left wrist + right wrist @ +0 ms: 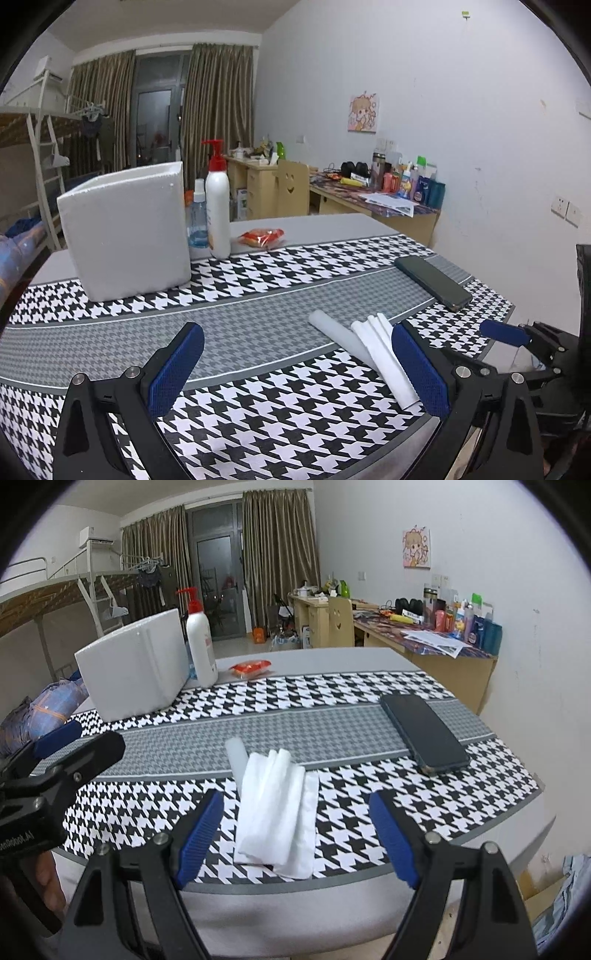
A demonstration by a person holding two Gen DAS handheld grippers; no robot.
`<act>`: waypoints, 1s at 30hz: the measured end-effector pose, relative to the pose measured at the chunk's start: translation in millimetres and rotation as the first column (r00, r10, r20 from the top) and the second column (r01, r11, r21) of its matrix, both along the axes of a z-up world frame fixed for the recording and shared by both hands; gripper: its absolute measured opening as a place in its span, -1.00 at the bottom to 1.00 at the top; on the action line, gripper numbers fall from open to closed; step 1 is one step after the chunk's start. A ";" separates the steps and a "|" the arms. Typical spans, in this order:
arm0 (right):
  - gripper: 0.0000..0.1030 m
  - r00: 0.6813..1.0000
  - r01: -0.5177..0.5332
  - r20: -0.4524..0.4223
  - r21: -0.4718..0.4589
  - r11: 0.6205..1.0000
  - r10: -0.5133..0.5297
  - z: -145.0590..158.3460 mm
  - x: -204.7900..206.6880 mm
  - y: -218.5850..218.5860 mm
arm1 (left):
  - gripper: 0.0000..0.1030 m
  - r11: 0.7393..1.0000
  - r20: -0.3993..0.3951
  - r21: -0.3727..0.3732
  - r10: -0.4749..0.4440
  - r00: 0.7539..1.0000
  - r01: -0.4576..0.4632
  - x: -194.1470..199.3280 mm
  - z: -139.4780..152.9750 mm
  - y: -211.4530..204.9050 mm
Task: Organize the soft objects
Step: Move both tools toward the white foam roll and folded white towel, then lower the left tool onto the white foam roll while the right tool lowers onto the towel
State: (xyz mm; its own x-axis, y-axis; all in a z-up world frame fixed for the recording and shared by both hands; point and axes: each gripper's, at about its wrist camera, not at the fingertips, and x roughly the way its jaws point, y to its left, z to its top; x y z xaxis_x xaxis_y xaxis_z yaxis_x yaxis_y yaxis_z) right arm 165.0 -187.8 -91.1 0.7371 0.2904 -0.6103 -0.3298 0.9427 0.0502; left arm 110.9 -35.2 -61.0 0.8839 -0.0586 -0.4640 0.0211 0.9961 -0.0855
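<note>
Plainly, both tongs stood wide and held nothing. The right tongs [295, 830] hung low over the near edge of the table [332, 657], their blue pads either side of the cloth [275, 808], a folded white bundle that lay flat on the checked runner [332, 731], not yet touched. Just behind the cloth, touching or nearly touching its far left corner, lay a pale tube [236, 757]; whether the cloth overlapped its end I could not tell. The left tongs [295, 365] hovered beside the right, over bare runner, with cloth [384, 358] and tube [332, 328] just off their right pad. Further out, a phone [424, 731] lay to the right of the cloth, well apart from it. At the far left of the table stood a white foam box [133, 664], with a pump bottle [201, 646] beside it and a red packet [251, 667] near that. By my judgement the step in hand was the approach to the first pick, nothing yet sorted. The next move seemed to call for lowering the right tongs until the pads straddled the folded layers, then pinching across the whole stack so no ply slipped loose. The box looked the likely place for it, though that was a guess.
</note>
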 end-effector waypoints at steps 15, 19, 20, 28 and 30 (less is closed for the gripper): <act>0.64 0.992 -0.018 -0.128 0.007 1.000 0.019 -28.7 17.5 1.2 | 0.98 1.000 -0.066 0.000 -0.025 0.997 0.025 18.3 -16.0 -8.9; 0.40 0.987 -0.035 -0.160 -0.008 0.999 0.033 -36.0 18.5 4.5 | 0.98 1.000 -0.083 0.007 -0.026 0.996 0.027 23.8 -19.7 -12.1; 0.37 0.984 -0.039 -0.176 -0.010 0.999 0.037 -38.5 19.7 5.0 | 0.98 0.999 -0.087 0.012 -0.031 0.996 0.032 25.5 -20.2 -13.4; -0.32 0.982 -0.037 -0.185 -0.045 0.998 0.028 -44.6 19.3 3.8 | 0.98 0.999 -0.107 0.008 -0.048 0.993 0.050 35.8 -21.6 -20.9; -0.52 0.981 -0.048 -0.189 -0.052 0.997 0.038 -43.9 19.5 3.0 | 0.98 0.999 -0.115 0.009 -0.044 0.992 0.045 39.6 -23.8 -22.2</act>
